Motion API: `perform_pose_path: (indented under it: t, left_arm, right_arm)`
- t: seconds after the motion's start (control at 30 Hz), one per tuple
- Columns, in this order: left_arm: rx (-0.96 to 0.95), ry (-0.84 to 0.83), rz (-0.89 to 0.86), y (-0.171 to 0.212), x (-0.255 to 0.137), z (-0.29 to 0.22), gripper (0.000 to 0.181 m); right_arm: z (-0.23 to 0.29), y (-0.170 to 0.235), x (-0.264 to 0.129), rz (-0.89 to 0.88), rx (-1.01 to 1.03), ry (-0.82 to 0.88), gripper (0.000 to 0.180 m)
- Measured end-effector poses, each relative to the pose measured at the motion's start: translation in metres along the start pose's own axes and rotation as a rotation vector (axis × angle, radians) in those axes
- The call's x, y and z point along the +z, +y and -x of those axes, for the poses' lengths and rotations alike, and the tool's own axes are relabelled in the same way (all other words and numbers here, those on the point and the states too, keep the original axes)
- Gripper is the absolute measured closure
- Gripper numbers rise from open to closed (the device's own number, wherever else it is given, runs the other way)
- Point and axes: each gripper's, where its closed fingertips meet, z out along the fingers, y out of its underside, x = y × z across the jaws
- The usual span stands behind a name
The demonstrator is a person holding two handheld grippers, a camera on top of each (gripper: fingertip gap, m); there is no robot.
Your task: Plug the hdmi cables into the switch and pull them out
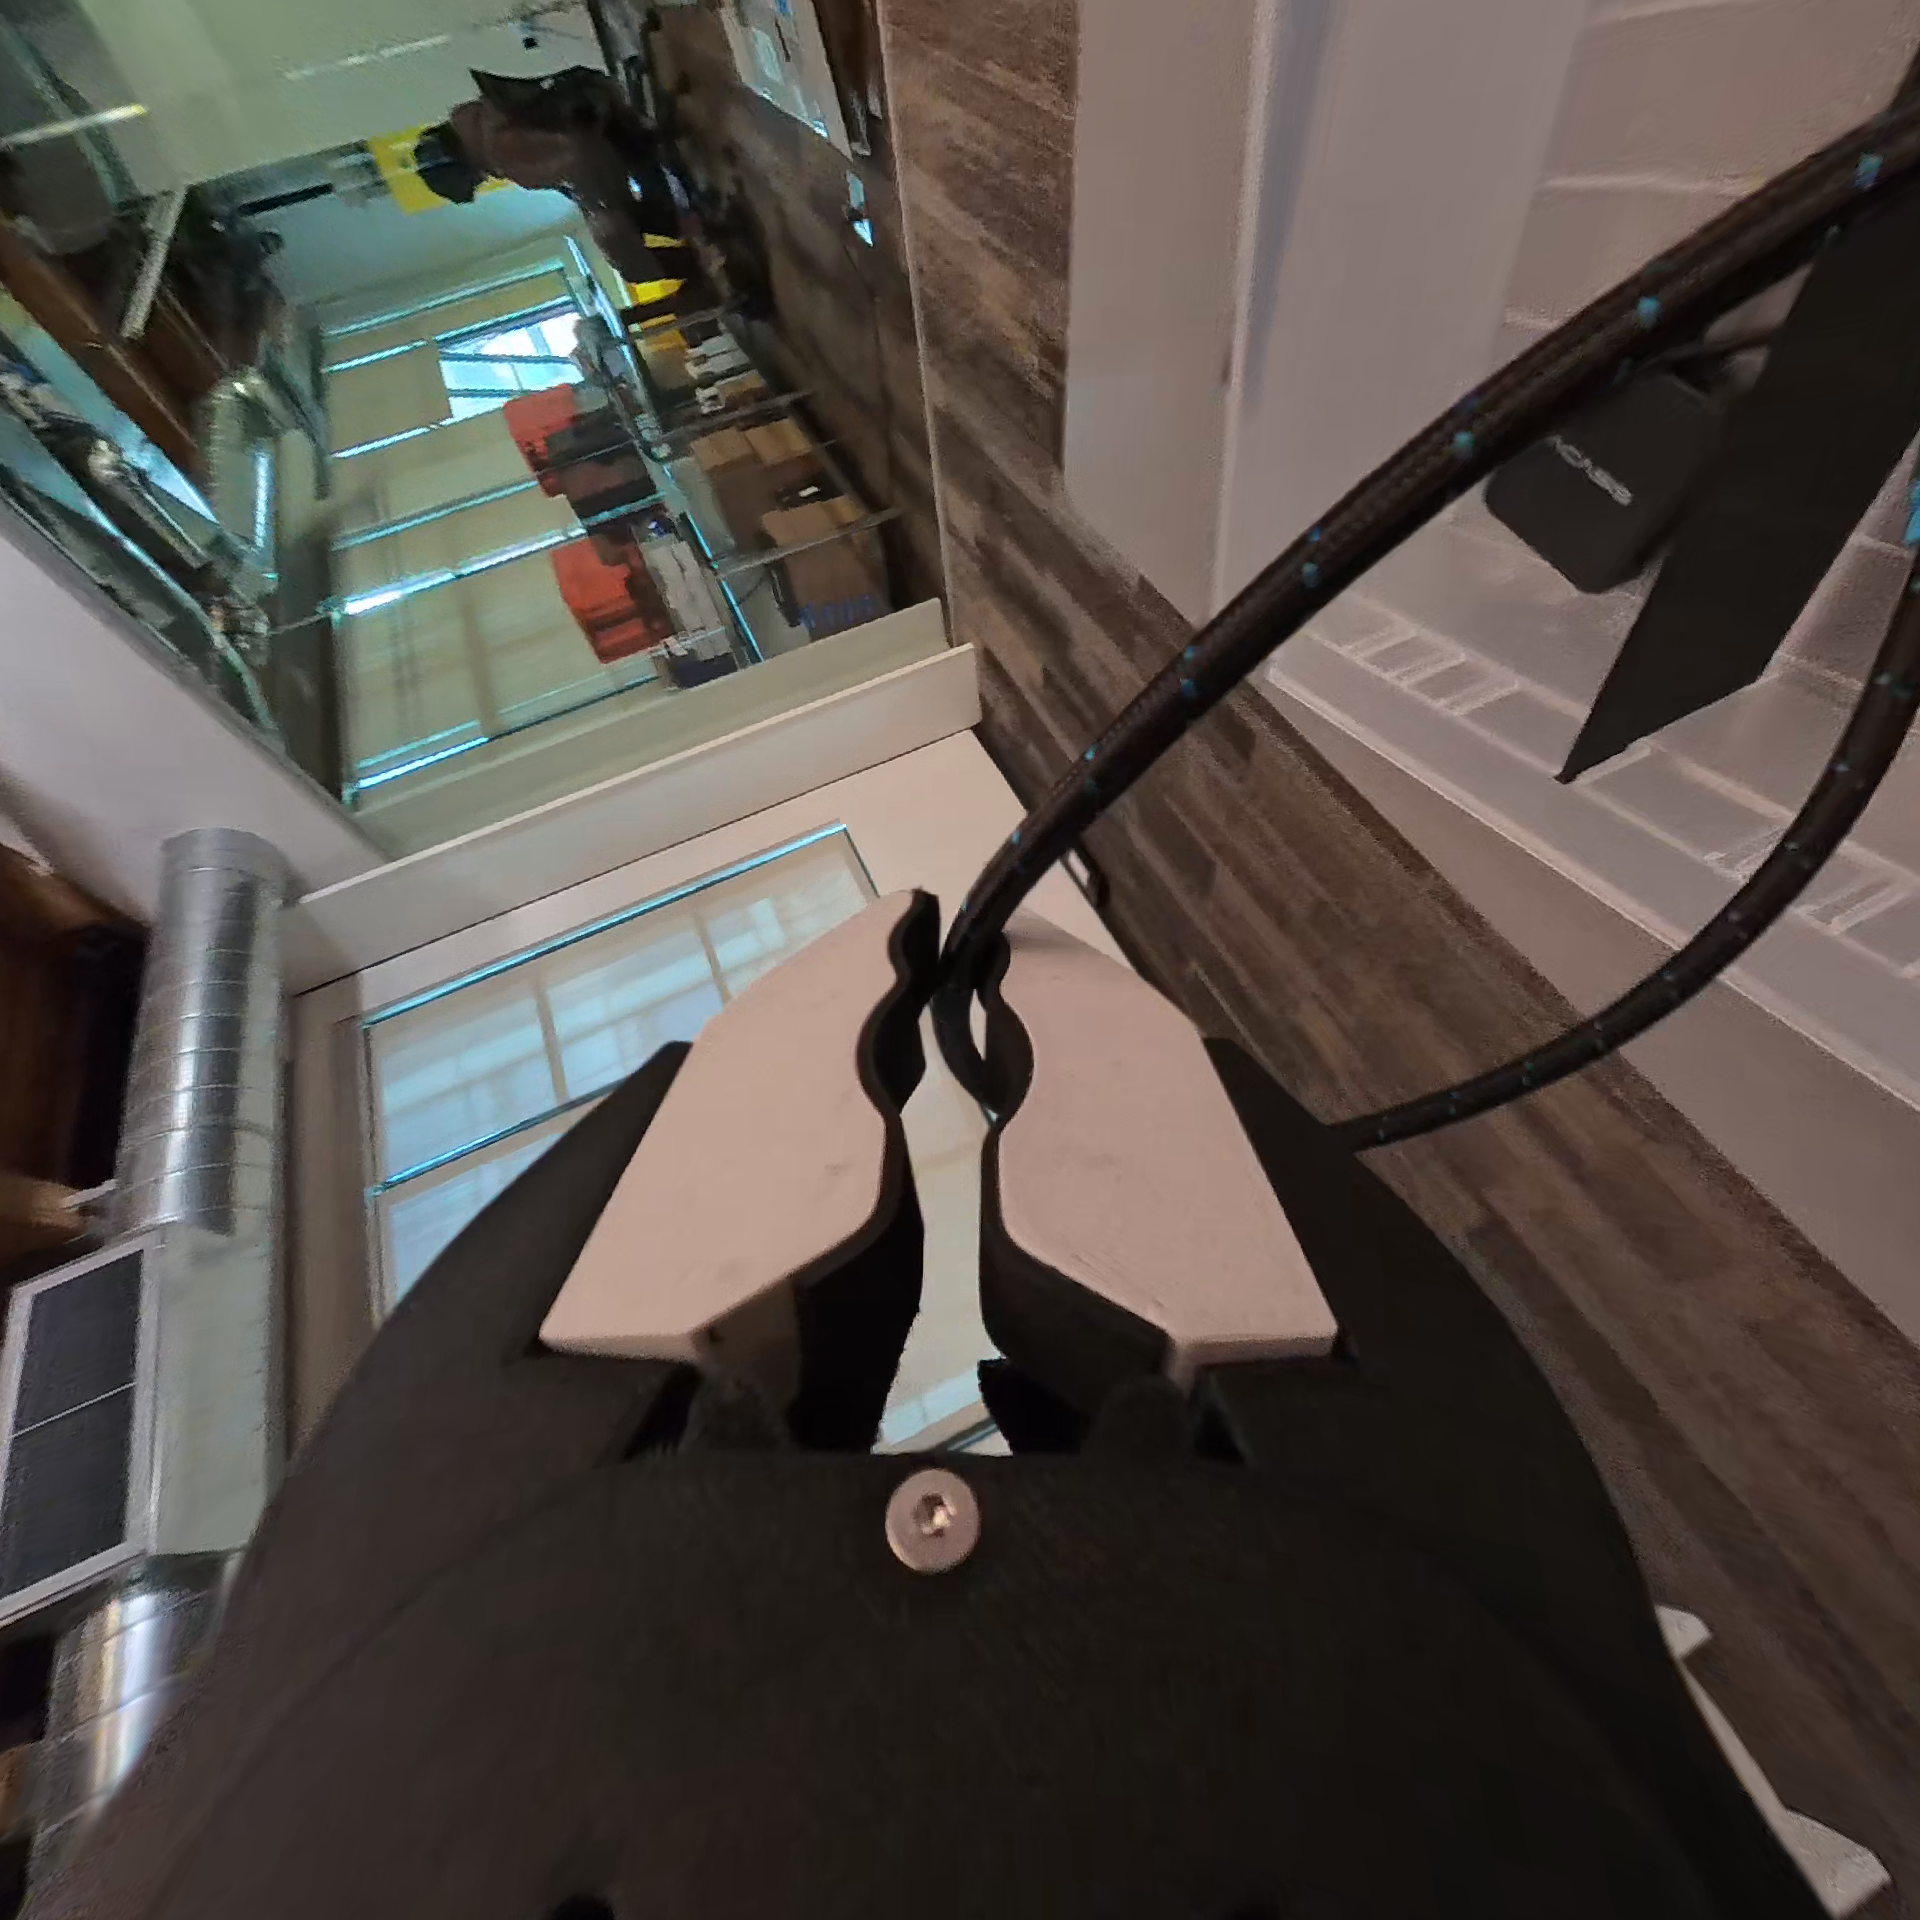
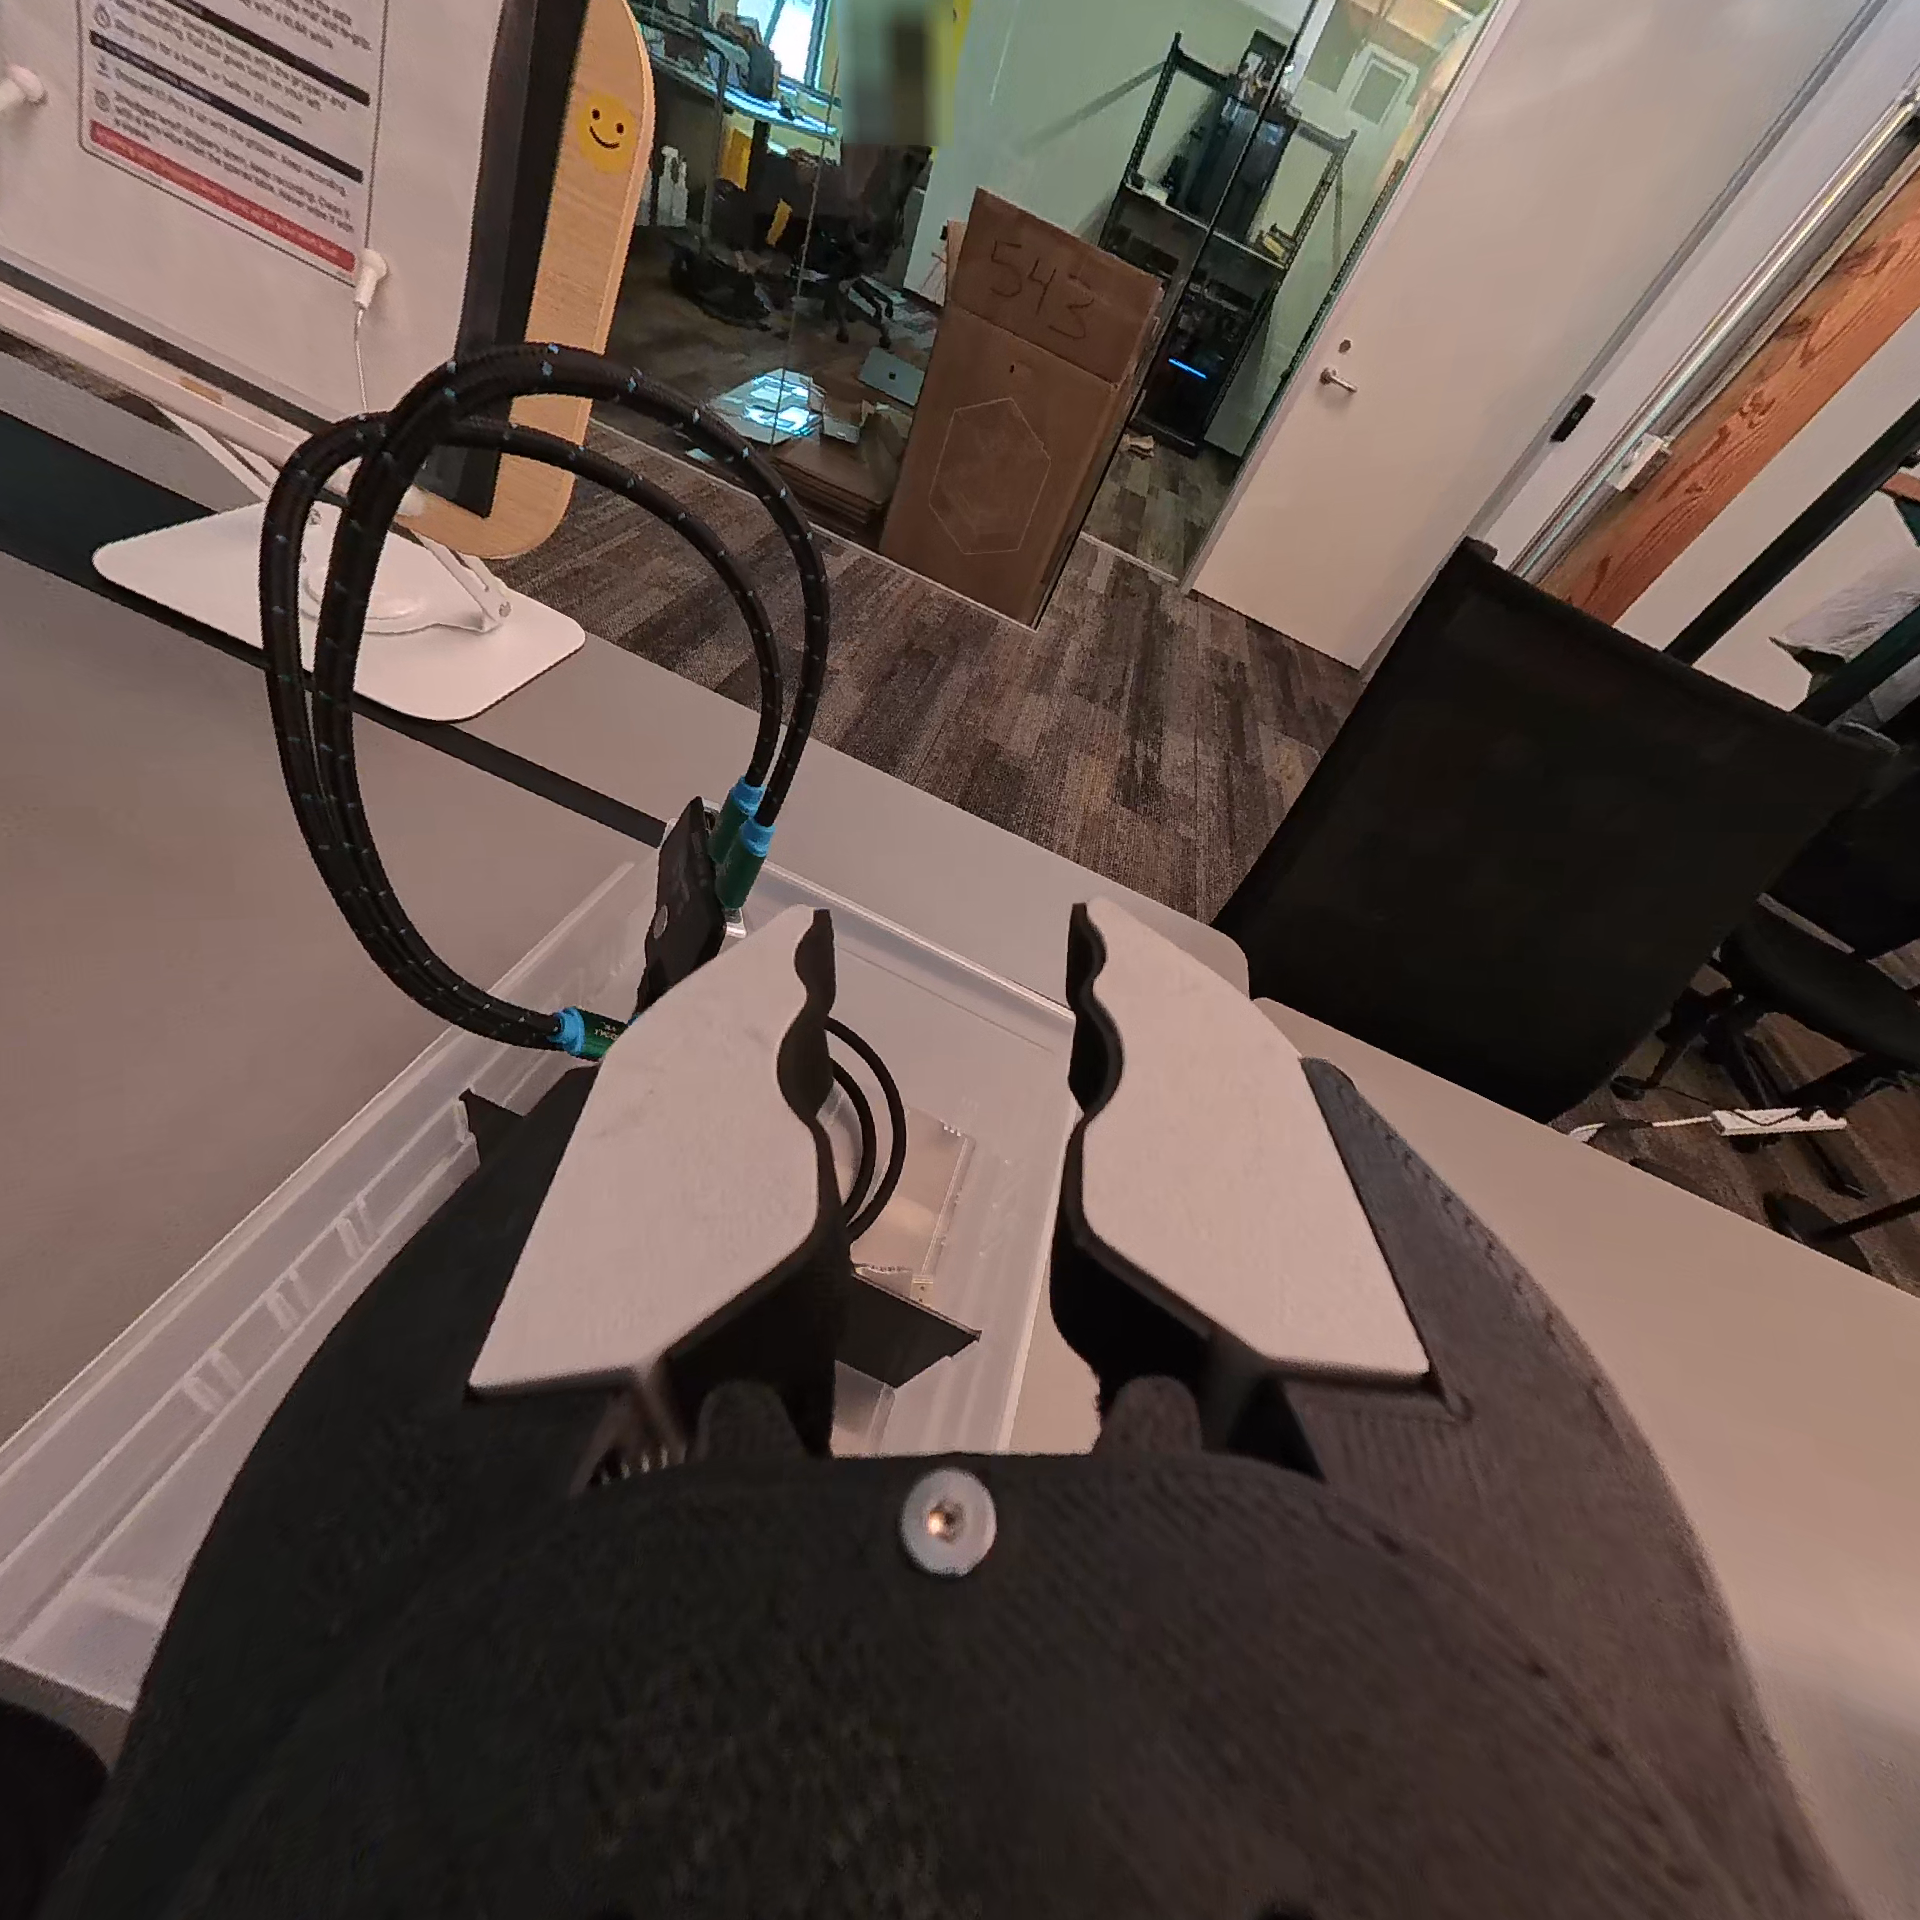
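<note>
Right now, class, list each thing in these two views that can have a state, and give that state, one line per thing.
Left gripper: jaws shut on the braided cable.
Right gripper: jaws open, empty, over the clear bin.
Braided cable: looped, held in the air.
Switch: propped upright at the bin's edge, two blue-collared plugs meeting its top.
Third plug: near the switch's lower end; whether inserted cannot be told.

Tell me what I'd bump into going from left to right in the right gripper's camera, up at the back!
White stand → looped black braided cables → wooden board with a smiley face → tall cardboard box → white door → black chair.
</note>
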Motion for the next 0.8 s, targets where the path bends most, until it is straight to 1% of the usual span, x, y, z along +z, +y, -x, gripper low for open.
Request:
perform_pose_path:
  t: [0.03,0.13,0.23,0.3,0.37,0.47,0.6,0.73,0.8]
  left_arm:
    - [0.006,-0.016,-0.012,-0.009,-0.012,0.013,0.175]
    - [0.0,-0.049,-0.102,-0.055,-0.051,0.044,0.175]
    - [-0.047,0.04,-0.283,-0.125,-0.079,0.045,0.176]
    - [-0.053,0.194,-0.391,-0.177,-0.084,0.019,0.176]
    - [-0.025,0.353,-0.448,-0.225,-0.082,-0.019,0.176]
    - [0.076,0.49,-0.488,-0.281,-0.074,-0.074,0.176]
    - [0.182,0.598,-0.502,-0.328,-0.055,-0.129,0.176]
    - [0.146,0.728,-0.538,-0.362,-0.04,-0.166,0.176]
    - [0.089,0.811,-0.576,-0.377,-0.041,-0.182,0.175]
  right_arm:
    - [0.0,0.0,0.0,-0.001,0.001,-0.001,0.136]
    - [0.001,0.0,0.001,0.003,-0.004,-0.005,0.136]
    - [0.005,0.001,0.002,0.014,-0.01,-0.017,0.136]
    - [0.008,0.003,0.004,0.026,-0.025,-0.028,0.136]
    - [0.012,0.004,0.005,0.036,-0.044,-0.04,0.136]
    - [0.015,0.004,0.008,0.043,-0.054,-0.051,0.136]
    - [0.017,0.003,0.008,0.035,-0.054,-0.063,0.136]
    - [0.017,0.002,0.009,0.025,-0.049,-0.071,0.136]
    - [0.017,0.004,0.01,0.029,-0.045,-0.07,0.136]
